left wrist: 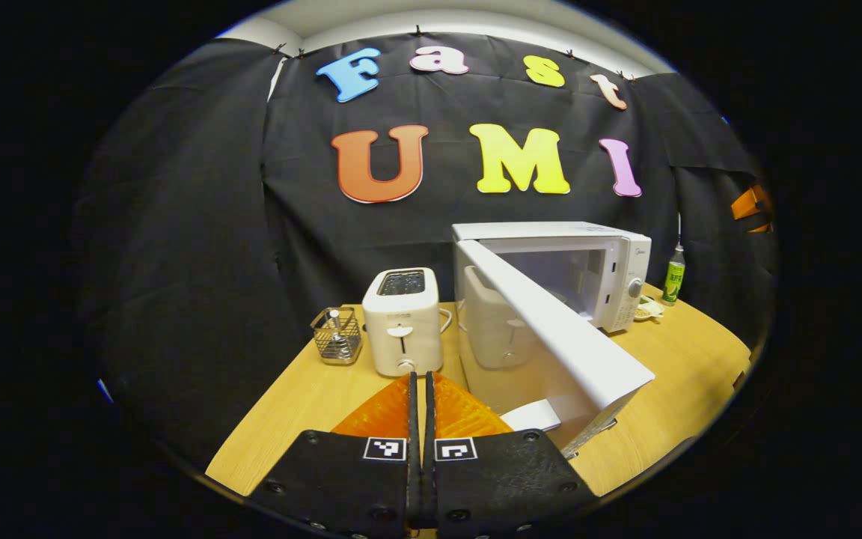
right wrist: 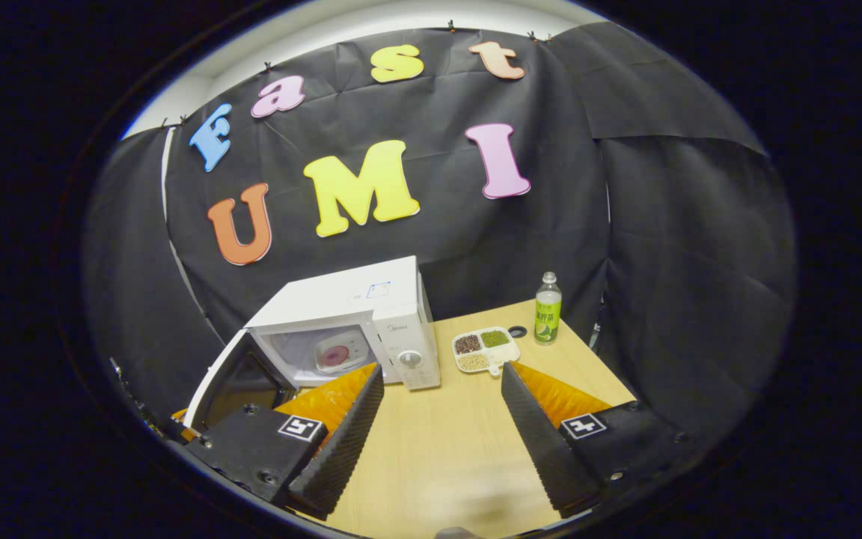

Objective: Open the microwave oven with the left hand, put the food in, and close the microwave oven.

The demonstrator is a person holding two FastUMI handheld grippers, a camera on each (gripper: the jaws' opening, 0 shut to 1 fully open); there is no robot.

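Note:
The white microwave (left wrist: 618,262) stands with its door (left wrist: 551,344) swung wide toward me; the door's glossy face mirrors the toaster. My left gripper (left wrist: 421,380) is shut with nothing between its fingers, just left of the door and near its white handle (left wrist: 532,415). In the right gripper view the microwave (right wrist: 360,299) shows its lit cavity, where a plate with pink food (right wrist: 337,353) sits. The open door (right wrist: 240,382) hangs at its left. My right gripper (right wrist: 438,380) is open and holds nothing, above the table in front of the microwave.
A white toaster (left wrist: 403,322) and a wire basket (left wrist: 337,335) stand left of the microwave. To its right are a divided tray of grains (right wrist: 483,348), a green bottle (right wrist: 548,318) and a small black ring (right wrist: 518,331). The wooden table (right wrist: 446,449) spreads below.

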